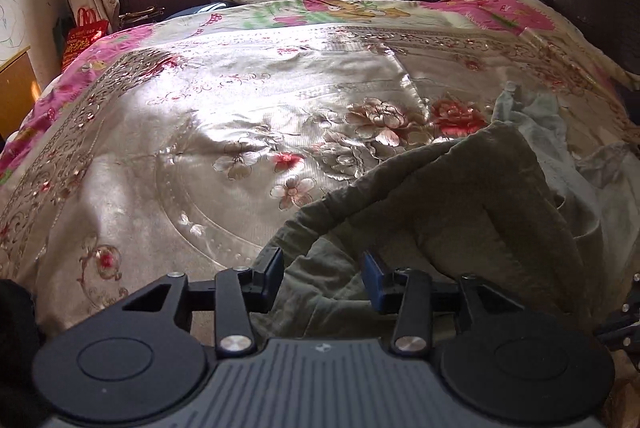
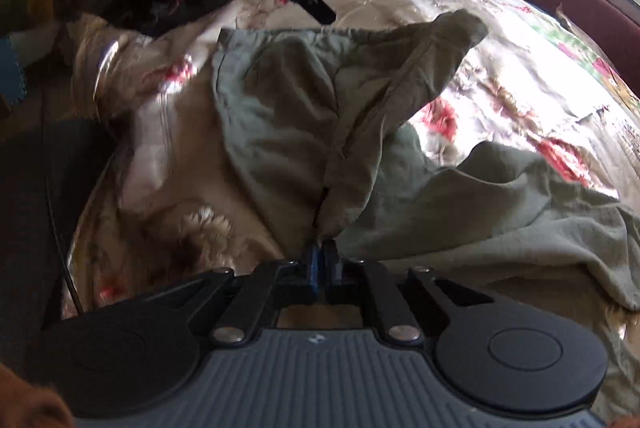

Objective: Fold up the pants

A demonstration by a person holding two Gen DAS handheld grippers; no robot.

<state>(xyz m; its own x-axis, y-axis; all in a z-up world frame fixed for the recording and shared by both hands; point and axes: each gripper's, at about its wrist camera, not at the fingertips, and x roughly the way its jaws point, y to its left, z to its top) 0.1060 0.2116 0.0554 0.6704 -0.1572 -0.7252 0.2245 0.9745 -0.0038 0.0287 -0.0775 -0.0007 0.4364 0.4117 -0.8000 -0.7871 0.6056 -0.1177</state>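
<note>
Lying crumpled on the near right part of the bed (image 1: 168, 155), the grey-green pants (image 2: 288, 131) rest on a shiny flowered bedspread (image 1: 248, 99). The right hand-held gripper (image 2: 325, 252) is clamped on a pinch of the cloth, which rises from it in a taut ridge. The left hand-held gripper (image 1: 323, 274) stands with its jaws apart over a rolled edge of the pants, and nothing seems pressed between its pads. The fabric looks soft, light and limp, so it will sag and bunch wherever it is not held; the satin beneath may let it slide. The waistband (image 2: 304, 32) or a hem should give the firmest hold. Blur makes the far left corner hard to read. No containers matter here, apart from a red bag (image 1: 85, 35) beside the bed, its contents unseen.
</note>
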